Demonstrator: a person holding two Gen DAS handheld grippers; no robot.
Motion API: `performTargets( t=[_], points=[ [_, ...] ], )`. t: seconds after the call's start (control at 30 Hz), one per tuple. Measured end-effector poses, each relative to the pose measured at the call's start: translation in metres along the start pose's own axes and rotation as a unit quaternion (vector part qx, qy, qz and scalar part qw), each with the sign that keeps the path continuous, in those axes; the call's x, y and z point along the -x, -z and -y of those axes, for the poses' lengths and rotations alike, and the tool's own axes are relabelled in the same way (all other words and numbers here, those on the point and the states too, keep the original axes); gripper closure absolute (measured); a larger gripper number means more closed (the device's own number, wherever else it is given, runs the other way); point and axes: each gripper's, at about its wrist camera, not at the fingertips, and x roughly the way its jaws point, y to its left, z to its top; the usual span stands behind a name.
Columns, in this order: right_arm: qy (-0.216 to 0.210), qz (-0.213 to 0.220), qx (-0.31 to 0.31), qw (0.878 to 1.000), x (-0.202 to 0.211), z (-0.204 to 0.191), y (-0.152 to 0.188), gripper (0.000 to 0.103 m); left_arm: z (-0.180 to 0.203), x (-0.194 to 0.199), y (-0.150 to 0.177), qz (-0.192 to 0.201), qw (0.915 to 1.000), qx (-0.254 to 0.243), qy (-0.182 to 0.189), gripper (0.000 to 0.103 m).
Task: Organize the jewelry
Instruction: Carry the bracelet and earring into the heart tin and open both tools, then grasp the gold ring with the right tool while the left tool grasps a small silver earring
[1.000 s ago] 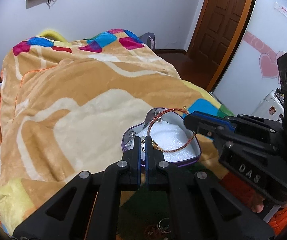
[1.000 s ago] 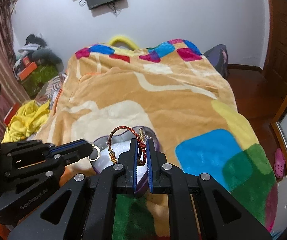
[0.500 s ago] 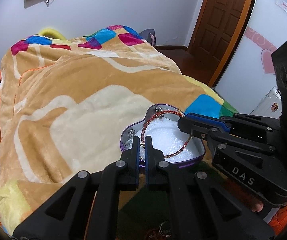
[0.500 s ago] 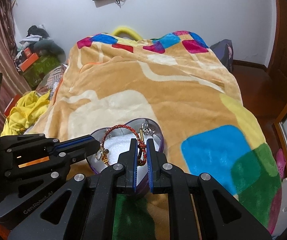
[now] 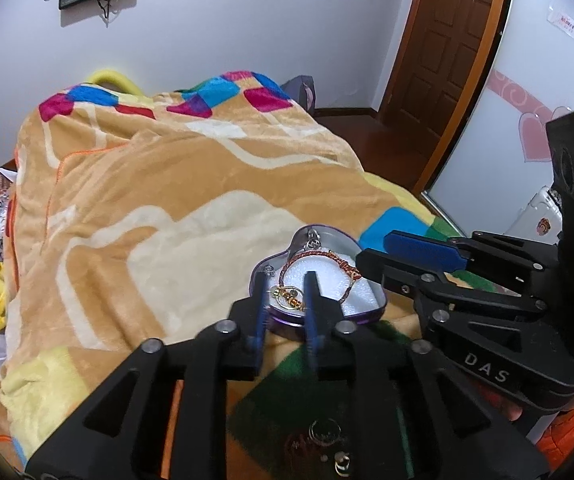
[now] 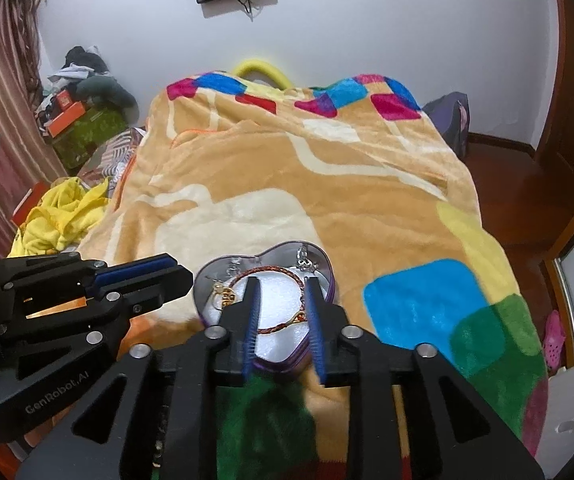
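Observation:
A purple heart-shaped tin [image 5: 371, 309] [image 6: 329, 280] with white foam lining sits on the blanket-covered bed. A red braided cord bracelet [image 5: 319, 255] [image 6: 277, 270] lies loose on the foam with a gold charm [image 5: 287, 295] [image 6: 225, 294] and a silver piece [image 5: 311, 242] [image 6: 305, 261] at the tin's far end. My left gripper [image 5: 285, 280] is open just over the tin's near edge. My right gripper [image 6: 281, 286] is open over the tin, fingers either side of the bracelet. Both are empty.
An orange, cream and multicoloured blanket [image 5: 175, 200] covers the bed. More small jewelry [image 5: 327, 436] lies on the blanket close under the left gripper. Yellow cloth [image 6: 63, 216] and boxes sit at the left, a wooden door [image 5: 447, 52] at the right.
Both grippers were shut on the bracelet, holding it over the tin. They have opened, and the bracelet with its charm now lies in the tin.

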Motion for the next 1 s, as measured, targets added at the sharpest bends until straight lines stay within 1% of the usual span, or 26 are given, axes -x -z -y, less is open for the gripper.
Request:
performTargets(
  t=[0.07, 0.17, 0.23, 0.3, 0.37, 0.43, 0.6, 0.87, 1.0],
  points=[
    [0.001, 0.007, 0.003, 1.0, 0.008, -0.003, 0.0, 0.077, 0.0, 0.01, 0.001, 0.008, 1.0, 0.002, -0.002, 0.074],
    [0.006, 0.019, 0.01, 1.0, 0.021, -0.008, 0.001, 0.076, -0.001, 0.024, 0.002, 0.018, 0.9998, 0.005, -0.003, 0.07],
    [0.008, 0.027, 0.013, 1.0, 0.03, -0.011, 0.003, 0.074, -0.001, 0.035, 0.003, 0.023, 0.9997, 0.007, -0.004, 0.067],
    [0.01, 0.037, 0.013, 0.999, 0.039, -0.013, 0.005, 0.065, 0.0, 0.046, 0.006, 0.031, 0.9995, 0.006, -0.009, 0.062],
    [0.011, 0.044, 0.014, 0.999, 0.046, -0.016, 0.009, 0.061, 0.001, 0.055, 0.009, 0.037, 0.9992, 0.003, -0.013, 0.057],
    [0.014, 0.043, 0.019, 0.999, 0.05, -0.02, 0.012, 0.061, 0.002, 0.065, 0.014, 0.041, 0.999, 0.002, -0.014, 0.055],
    [0.02, 0.038, 0.023, 0.999, 0.054, -0.026, 0.025, 0.061, -0.003, 0.076, 0.029, 0.033, 0.9993, 0.006, -0.015, 0.055],
    [0.021, 0.01, 0.025, 0.999, 0.045, -0.035, 0.05, 0.061, -0.008, 0.077, 0.058, 0.006, 0.9996, 0.005, -0.026, 0.055],
    [0.007, -0.006, 0.029, 1.0, 0.037, -0.044, 0.062, 0.061, -0.01, 0.077, 0.071, -0.005, 0.9996, 0.006, -0.026, 0.055]
  ],
)
